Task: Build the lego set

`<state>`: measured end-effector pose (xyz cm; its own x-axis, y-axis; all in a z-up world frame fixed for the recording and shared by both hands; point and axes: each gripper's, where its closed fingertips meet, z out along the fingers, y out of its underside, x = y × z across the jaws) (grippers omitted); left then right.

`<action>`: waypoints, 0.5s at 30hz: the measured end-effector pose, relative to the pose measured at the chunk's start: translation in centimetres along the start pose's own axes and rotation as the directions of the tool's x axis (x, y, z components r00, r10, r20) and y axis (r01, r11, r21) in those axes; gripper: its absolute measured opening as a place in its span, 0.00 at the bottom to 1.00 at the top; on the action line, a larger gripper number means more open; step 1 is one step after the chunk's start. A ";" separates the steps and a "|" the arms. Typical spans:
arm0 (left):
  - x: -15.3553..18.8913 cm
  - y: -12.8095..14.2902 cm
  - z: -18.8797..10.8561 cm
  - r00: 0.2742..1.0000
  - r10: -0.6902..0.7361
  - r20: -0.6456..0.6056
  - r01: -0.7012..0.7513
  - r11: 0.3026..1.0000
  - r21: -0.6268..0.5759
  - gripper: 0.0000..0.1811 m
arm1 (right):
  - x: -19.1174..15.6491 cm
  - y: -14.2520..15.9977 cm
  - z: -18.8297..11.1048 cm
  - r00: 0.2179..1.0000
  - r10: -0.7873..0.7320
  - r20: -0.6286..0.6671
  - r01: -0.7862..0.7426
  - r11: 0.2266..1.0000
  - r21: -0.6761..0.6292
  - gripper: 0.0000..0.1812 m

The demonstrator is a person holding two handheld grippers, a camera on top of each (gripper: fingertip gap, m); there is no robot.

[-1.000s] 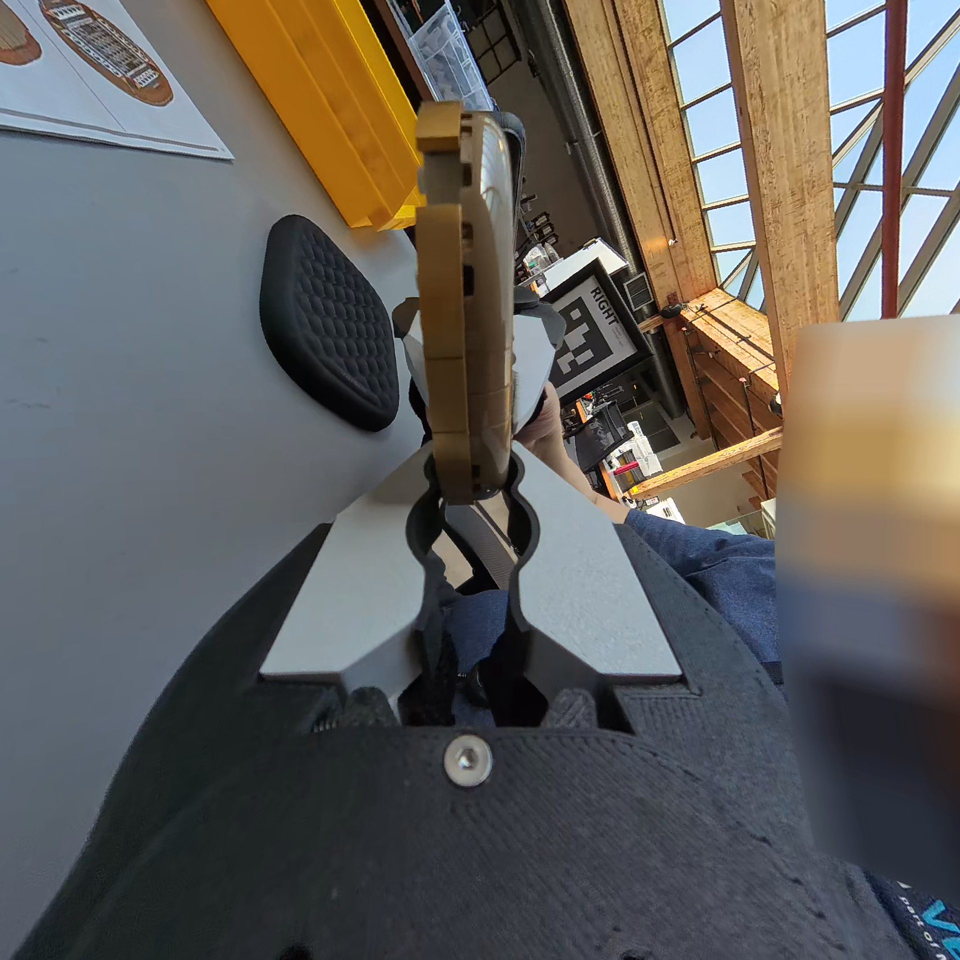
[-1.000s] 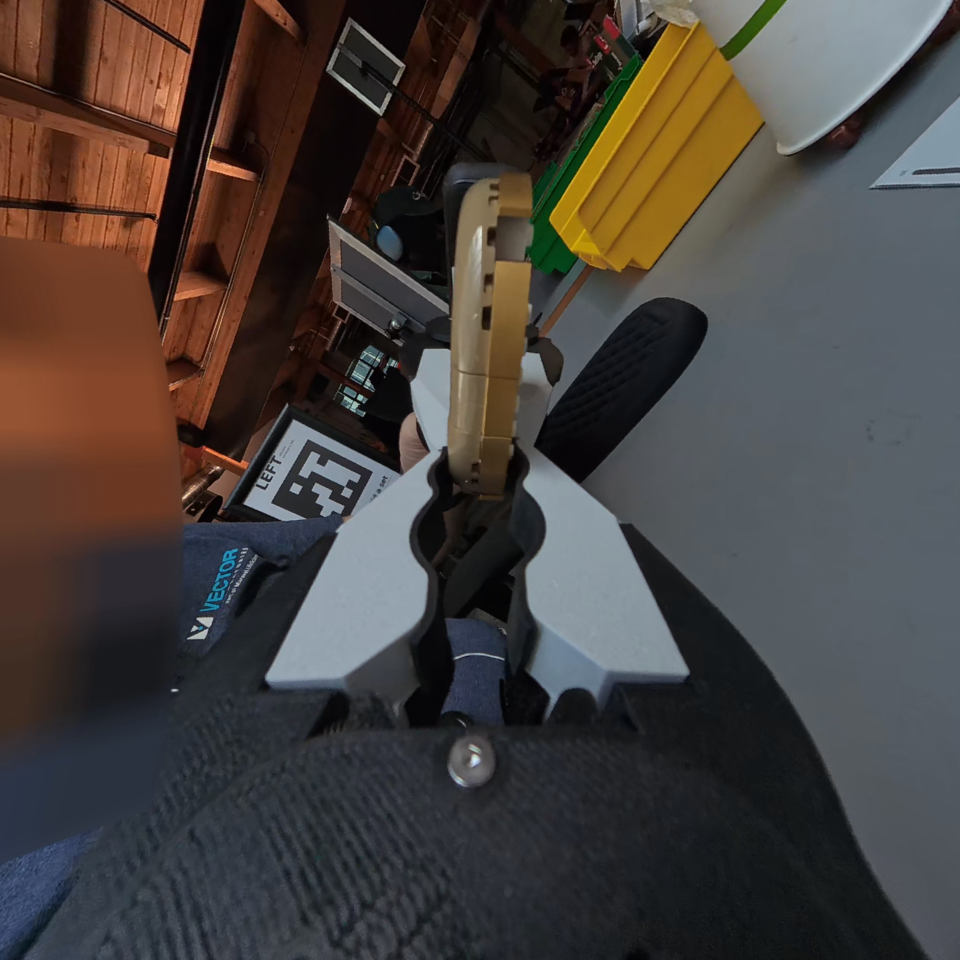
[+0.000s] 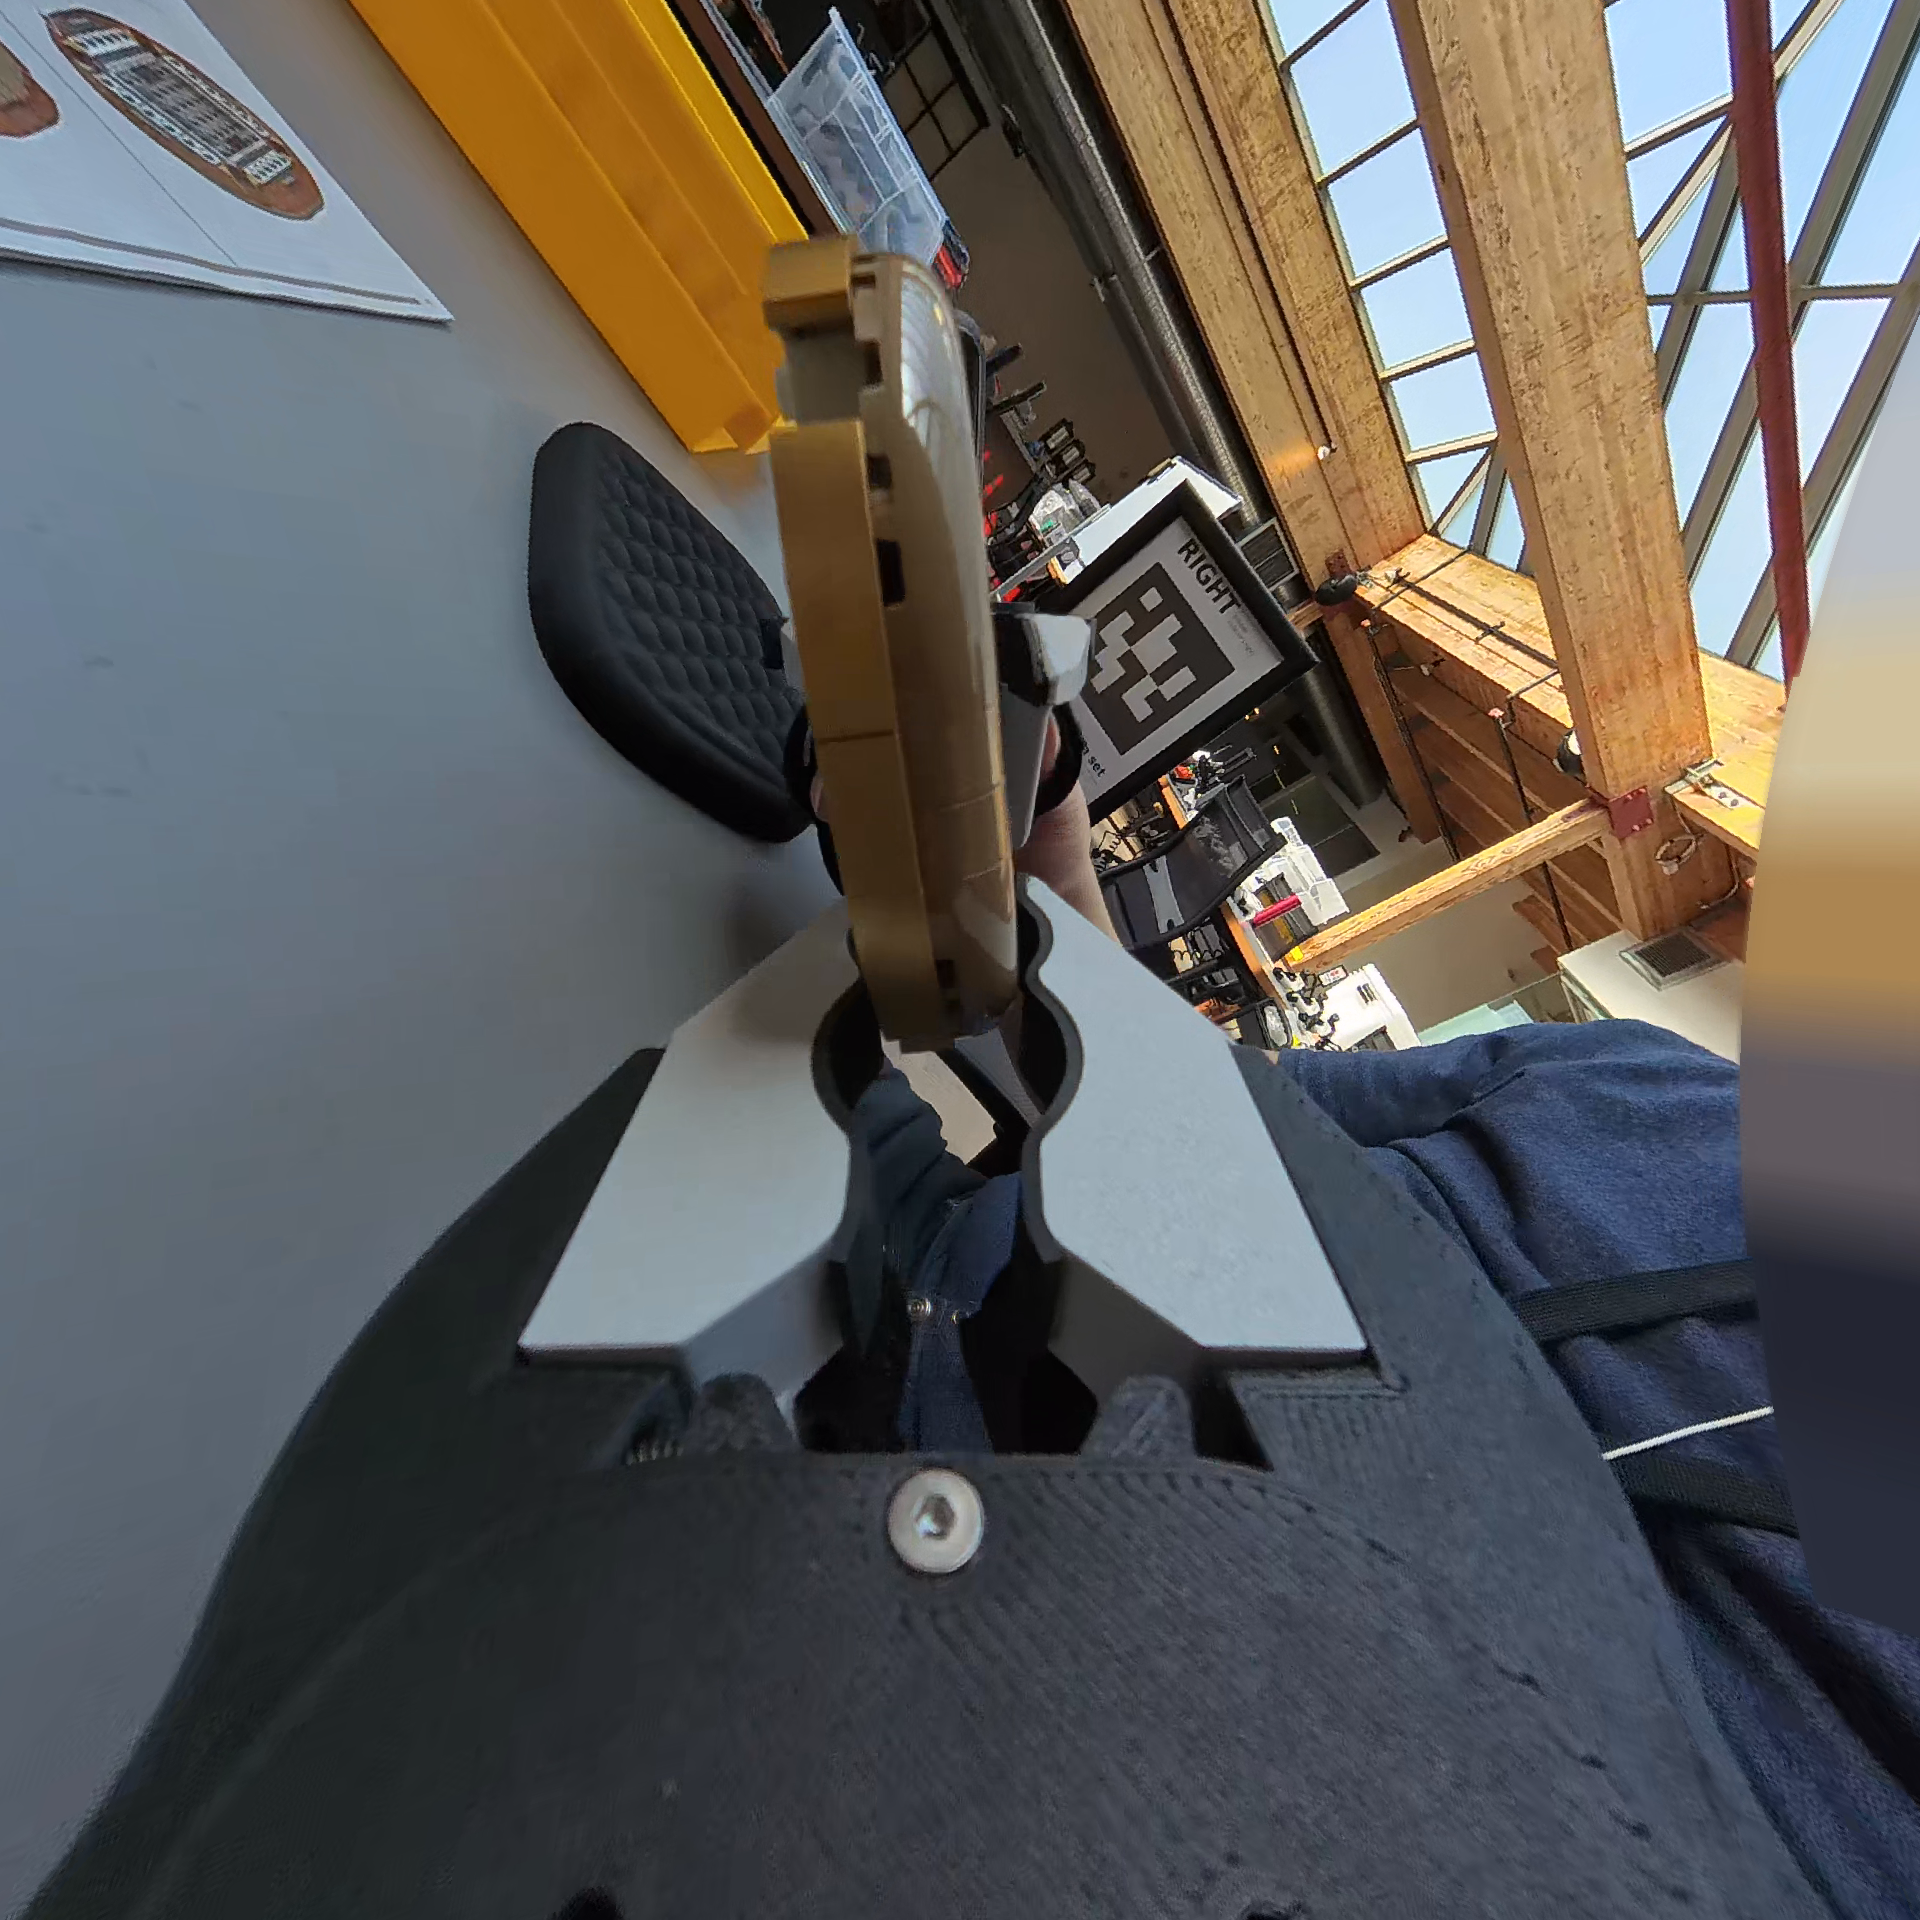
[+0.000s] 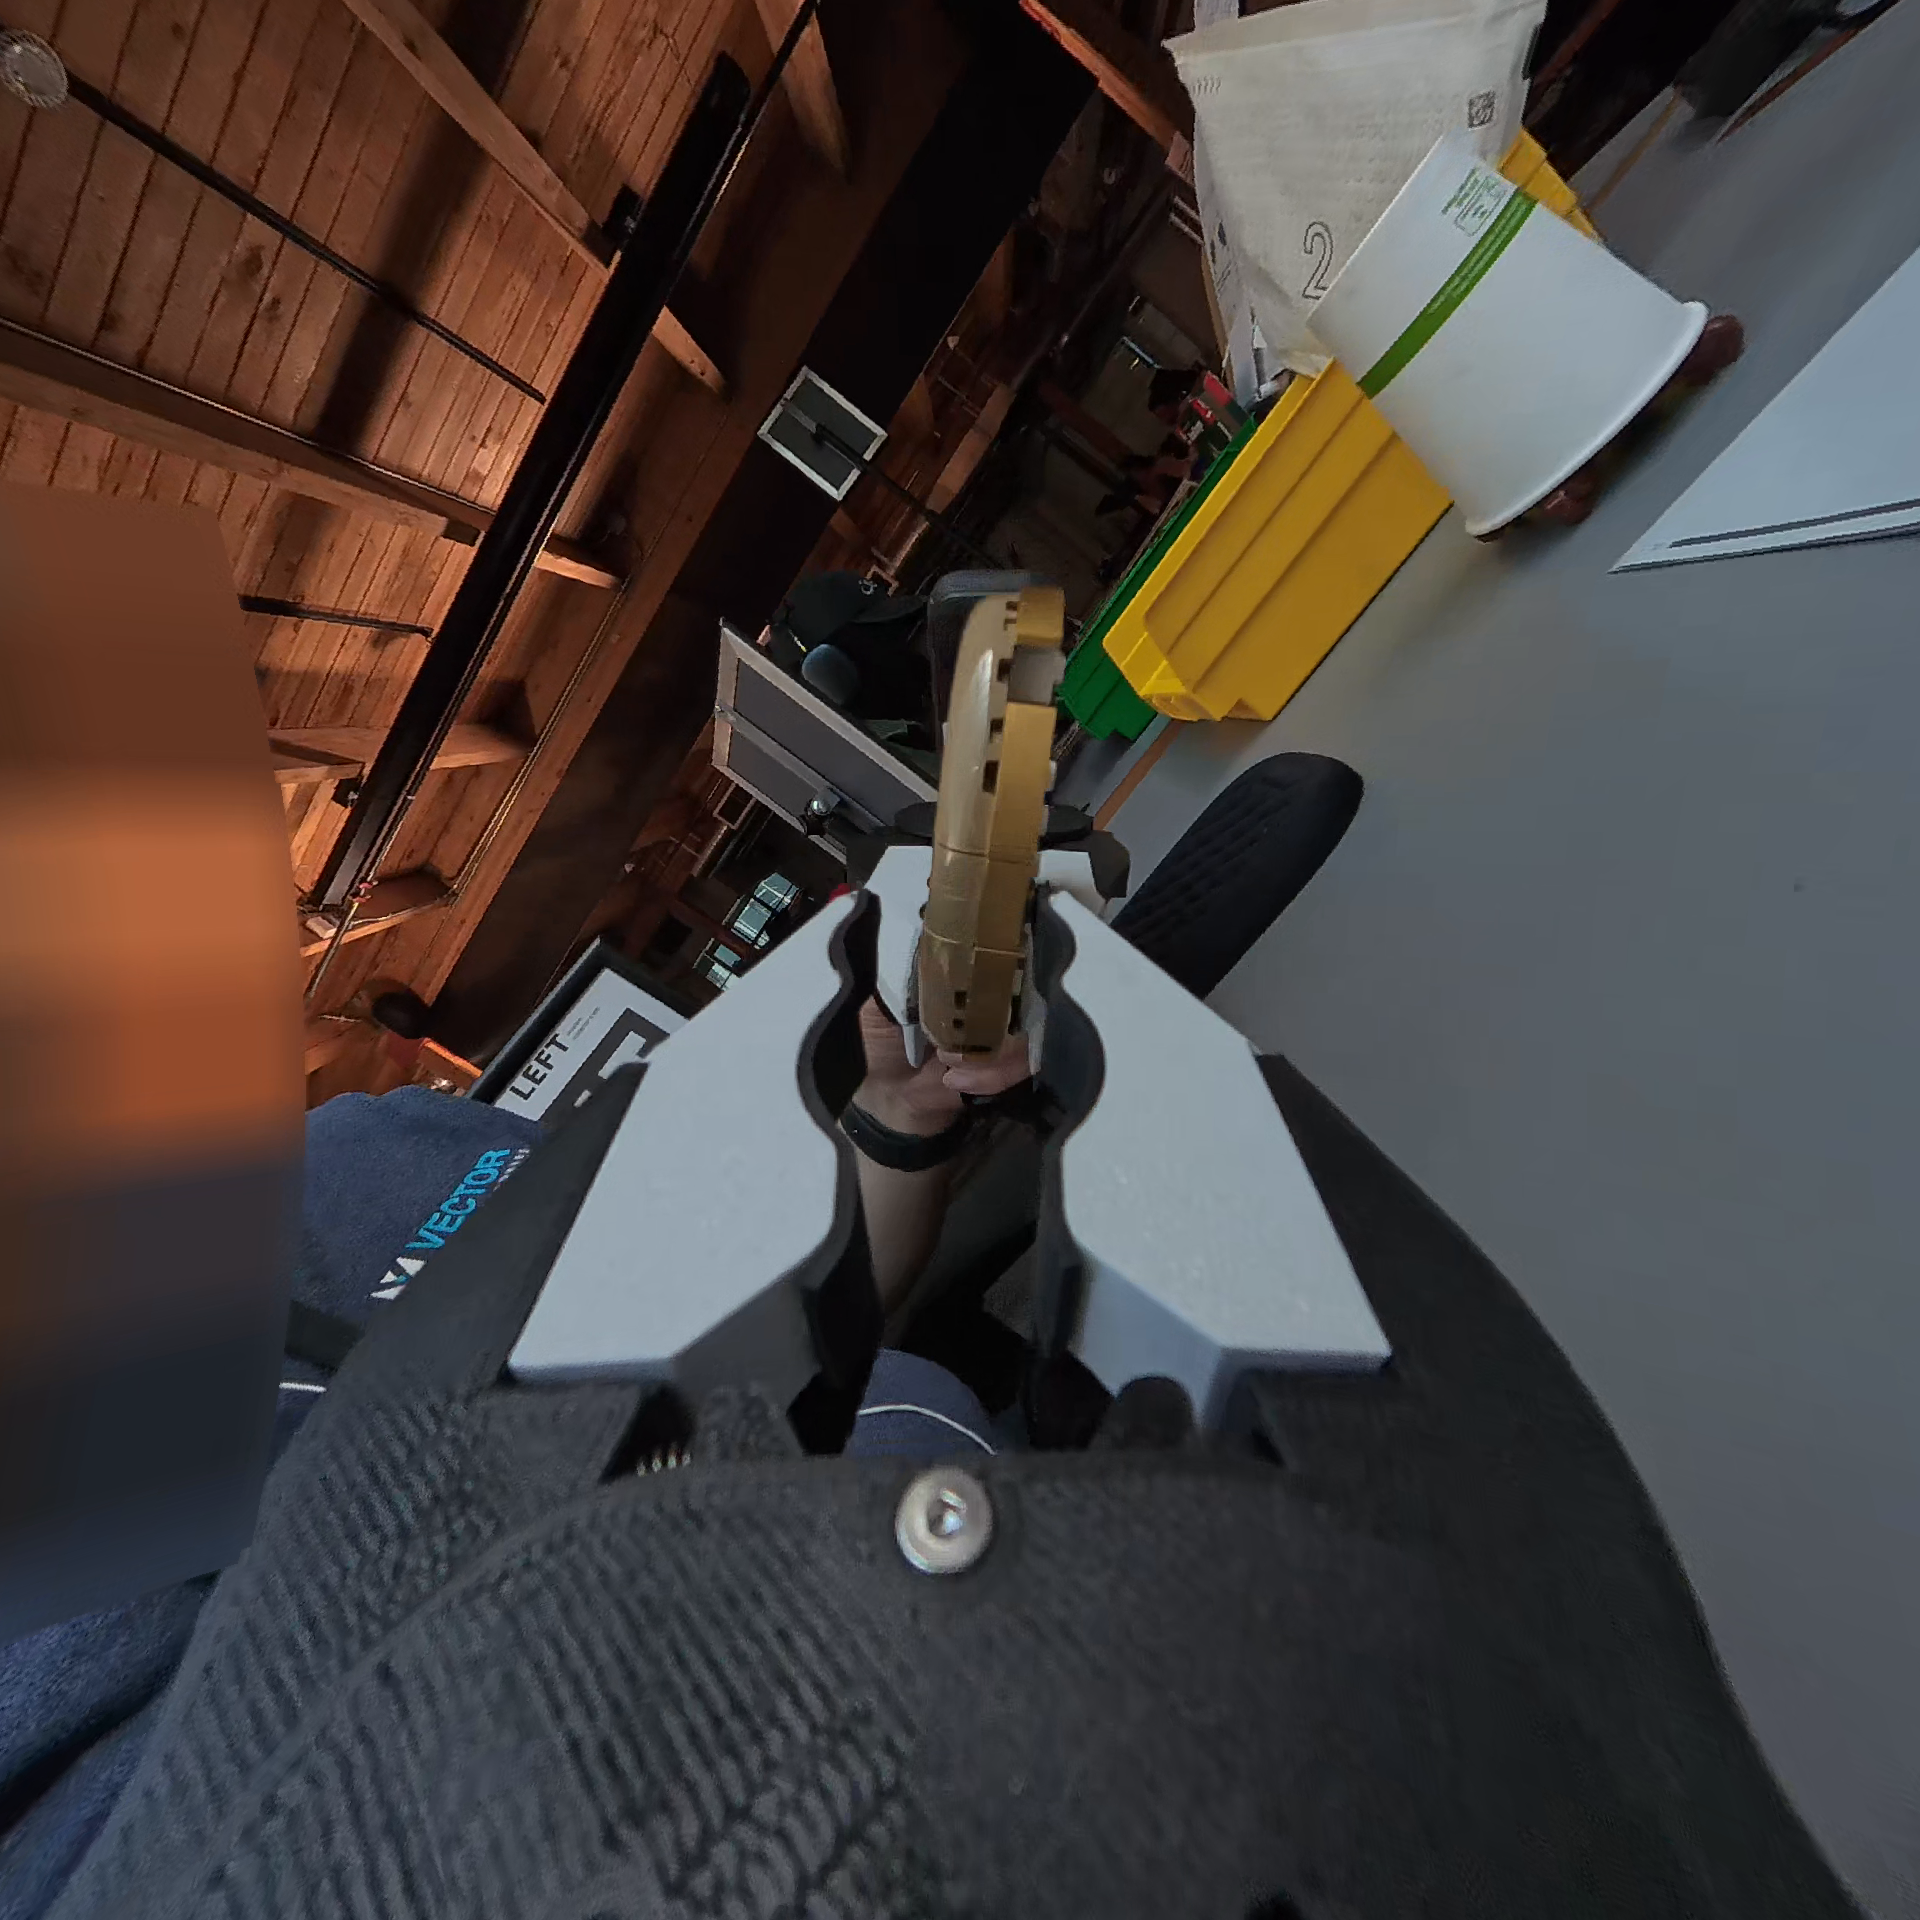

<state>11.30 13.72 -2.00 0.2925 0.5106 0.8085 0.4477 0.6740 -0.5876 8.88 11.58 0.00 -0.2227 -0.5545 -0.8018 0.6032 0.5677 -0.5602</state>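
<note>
Between the two grippers, up off the grey worktop [image 3: 260,831], is a flat gold lego piece [image 3: 894,665], seen from its thin edge. The left gripper [image 3: 940,997] pinches one end of it and the right gripper [image 4: 977,997] pinches the other end [image 4: 992,831], so both are closed down narrow on the same piece. In the left wrist view the right gripper's pale fingers [image 3: 1044,665] show past the far end of the piece, with a hand behind them.

A black bumpy pad [image 3: 665,644] lies on the worktop just beside the piece. Farther back are stacked yellow bins [image 4: 1278,582] with green bins [image 4: 1132,644] next to them; you cannot see what is in them. A white tub with a green stripe [image 4: 1507,364] lies tipped on its side near the yellow bins, its opening turned away. A clear plastic box [image 3: 852,156] behind the yellow bins [image 3: 582,177] holds small things too tiny to tell. A printed sheet with pictures [image 3: 156,187] lies flat on the worktop.
</note>
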 end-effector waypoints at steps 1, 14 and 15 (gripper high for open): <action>-0.1 0.2 0.0 1.000 -0.004 0.004 0.004 1.000 -0.009 0.11 | 0.1 0.4 -0.1 1.000 0.004 -0.008 -0.004 1.000 -0.030 0.16; -0.1 -0.3 -0.4 0.999 0.043 0.002 -0.043 0.998 0.043 0.11 | 0.3 0.7 0.2 0.999 0.022 -0.047 -0.026 0.996 -0.084 0.10; 0.0 -0.4 -0.4 0.999 0.036 -0.011 -0.036 0.998 0.046 0.11 | 0.1 0.5 0.3 0.999 0.012 -0.032 -0.014 0.998 -0.060 0.10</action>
<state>11.45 13.26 -1.80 0.3175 0.5288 0.7871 0.3977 0.6793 -0.6168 9.38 11.56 -0.30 -0.2398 -0.5276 -0.8150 0.5595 0.6110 -0.5601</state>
